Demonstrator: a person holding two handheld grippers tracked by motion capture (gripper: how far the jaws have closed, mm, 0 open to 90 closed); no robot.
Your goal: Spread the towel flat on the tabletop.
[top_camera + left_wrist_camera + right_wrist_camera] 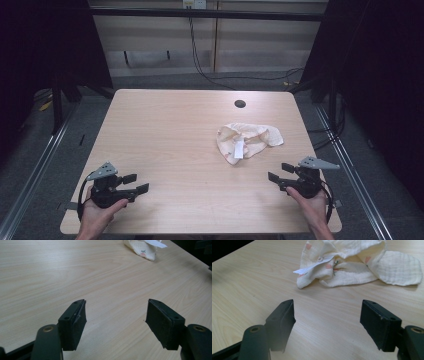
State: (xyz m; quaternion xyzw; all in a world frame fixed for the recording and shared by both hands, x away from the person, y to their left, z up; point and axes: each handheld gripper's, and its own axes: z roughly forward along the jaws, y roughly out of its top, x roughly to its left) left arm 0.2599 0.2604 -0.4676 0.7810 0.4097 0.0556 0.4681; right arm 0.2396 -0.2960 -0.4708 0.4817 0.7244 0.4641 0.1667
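A crumpled cream cloth garment (247, 140) with small pink and green prints and a white paper tag (239, 148) lies right of the table's middle. In the right gripper view the garment (359, 265) sits just ahead of the jaws, tag (313, 265) pointing left. My right gripper (278, 172) is open near the front right edge, a short way in front of the garment. My left gripper (136, 183) is open at the front left, far from the garment (142, 248), with bare wood between its jaws.
The light wood table (165, 130) has a round cable hole (240, 103) near its far edge. Black cables (200, 60) run on the floor behind the table. Metal rails (35, 165) flank both sides.
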